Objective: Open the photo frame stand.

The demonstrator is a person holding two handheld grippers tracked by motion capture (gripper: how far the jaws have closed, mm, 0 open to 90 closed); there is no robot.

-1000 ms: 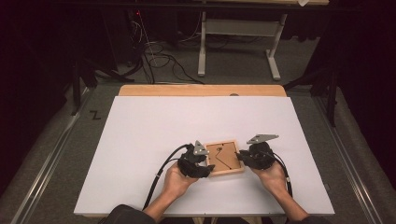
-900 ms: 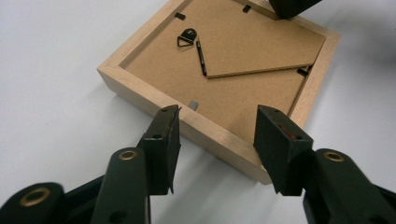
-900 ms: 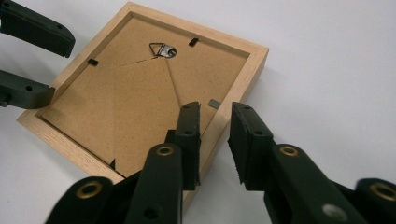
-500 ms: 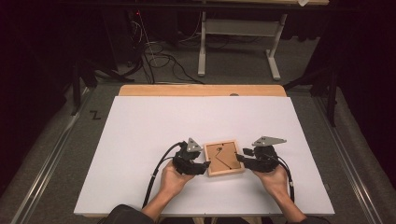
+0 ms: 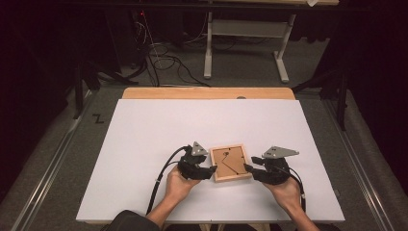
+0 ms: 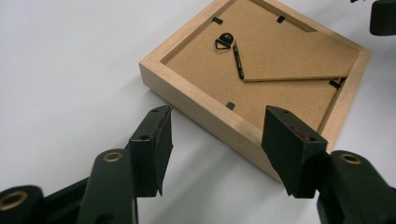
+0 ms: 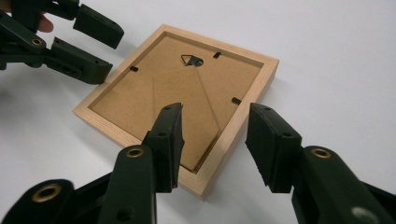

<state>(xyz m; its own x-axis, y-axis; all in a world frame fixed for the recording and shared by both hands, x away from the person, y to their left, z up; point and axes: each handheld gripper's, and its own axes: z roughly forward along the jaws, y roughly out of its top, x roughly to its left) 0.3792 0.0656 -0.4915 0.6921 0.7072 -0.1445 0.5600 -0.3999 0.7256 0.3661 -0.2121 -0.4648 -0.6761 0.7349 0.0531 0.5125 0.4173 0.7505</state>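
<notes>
A small wooden picture frame (image 5: 231, 162) lies face down on the white table, its brown backing board, fold-out stand and hanging ring upward (image 6: 280, 60) (image 7: 187, 84). My left gripper (image 5: 210, 171) (image 6: 218, 114) sits at the frame's left side with its jaws apart; they have just been opening, and the frame's edge lies just ahead of them, untouched. My right gripper (image 5: 250, 169) (image 7: 215, 109) is at the frame's right side; its jaws have also just been opening and straddle a corner of the frame without pressing on it. The left gripper (image 7: 113, 55) also appears in the right gripper view.
The white table top (image 5: 168, 125) stretches wide to the left, right and far side of the frame. A wooden strip (image 5: 207, 93) runs along its far edge. Beyond are a dark floor with cables (image 5: 159, 62) and white desk legs (image 5: 208, 48).
Both grippers have opened and let go of the frame's sides, drawing a little outward. The frame stays flat in the same spot.
</notes>
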